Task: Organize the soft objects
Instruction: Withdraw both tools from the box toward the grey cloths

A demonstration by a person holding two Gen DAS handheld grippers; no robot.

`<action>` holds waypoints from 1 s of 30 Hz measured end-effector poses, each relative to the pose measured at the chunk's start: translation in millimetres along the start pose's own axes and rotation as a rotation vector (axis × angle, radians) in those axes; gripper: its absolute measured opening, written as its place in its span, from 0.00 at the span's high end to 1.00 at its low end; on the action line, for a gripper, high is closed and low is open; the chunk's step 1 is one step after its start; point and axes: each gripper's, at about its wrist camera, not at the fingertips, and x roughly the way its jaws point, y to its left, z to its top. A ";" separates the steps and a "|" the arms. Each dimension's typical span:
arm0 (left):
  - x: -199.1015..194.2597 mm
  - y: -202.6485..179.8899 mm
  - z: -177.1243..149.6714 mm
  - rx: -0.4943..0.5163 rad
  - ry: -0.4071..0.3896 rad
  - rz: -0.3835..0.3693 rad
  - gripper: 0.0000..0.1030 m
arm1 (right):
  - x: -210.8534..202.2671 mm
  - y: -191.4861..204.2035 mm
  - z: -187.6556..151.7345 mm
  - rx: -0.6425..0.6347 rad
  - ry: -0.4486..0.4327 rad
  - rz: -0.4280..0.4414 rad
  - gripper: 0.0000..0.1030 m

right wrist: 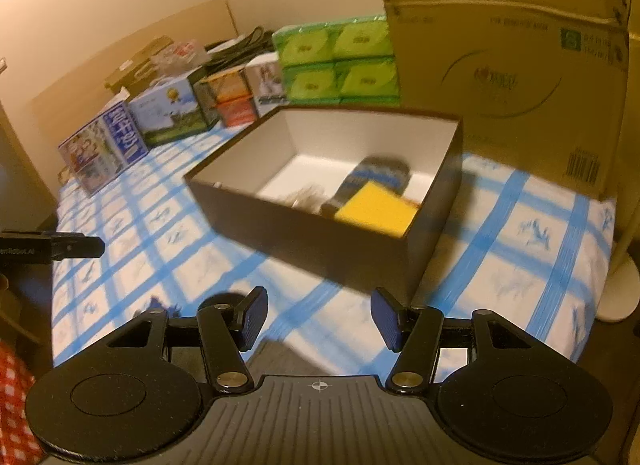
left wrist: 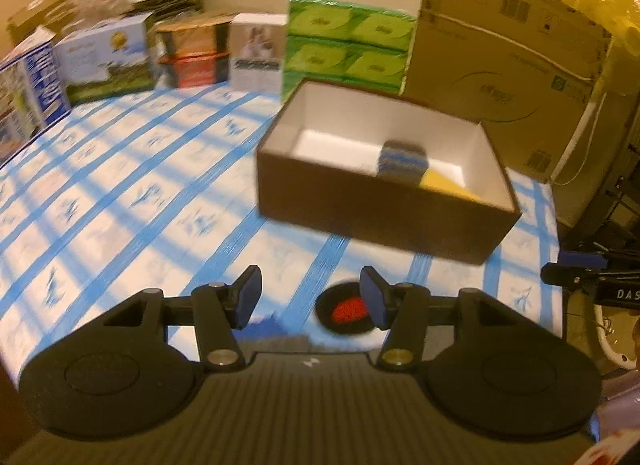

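1. Where the checked blue-and-white tabletop (right wrist: 532,233) carries it, a dark open box (right wrist: 320,241) with white inner walls is seen.
2. Inside the box, a yellow sponge (right wrist: 376,213) is lodged in the near right corner, with a blue-and-grey striped soft item (right wrist: 376,177) just behind it; a pale object (right wrist: 304,197) to their left is too blurred to identify.
3. A black round pad with a red centre (left wrist: 346,311) is shown on the tabletop, in front of the box.
4. The left gripper (left wrist: 310,297) is presented with jaws parted, nothing between them.
5. The right gripper (right wrist: 318,319) is likewise shown with jaws apart and empty.
6. Stacked green packs (left wrist: 348,45) and a large cardboard carton (left wrist: 508,77) are ranged behind the box.
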 end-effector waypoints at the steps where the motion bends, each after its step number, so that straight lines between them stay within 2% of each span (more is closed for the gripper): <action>1: -4.0 3.4 -8.5 -0.009 0.008 0.007 0.49 | -0.9 2.4 -4.6 0.004 0.007 0.008 0.44; 11: -24.9 18.5 -74.8 -0.095 0.066 0.056 0.49 | 1.1 30.0 -46.4 0.001 0.092 0.052 0.44; 20: -9.2 -10.5 -109.9 -0.020 0.119 0.043 0.49 | 10.4 39.4 -79.2 0.005 0.179 0.056 0.44; 25: 5.3 -30.7 -115.4 0.048 0.132 0.023 0.49 | 15.4 38.5 -88.5 0.012 0.201 0.039 0.44; 30: 15.0 -41.5 -115.7 0.070 0.137 -0.004 0.49 | 18.3 35.9 -92.4 0.023 0.210 0.029 0.44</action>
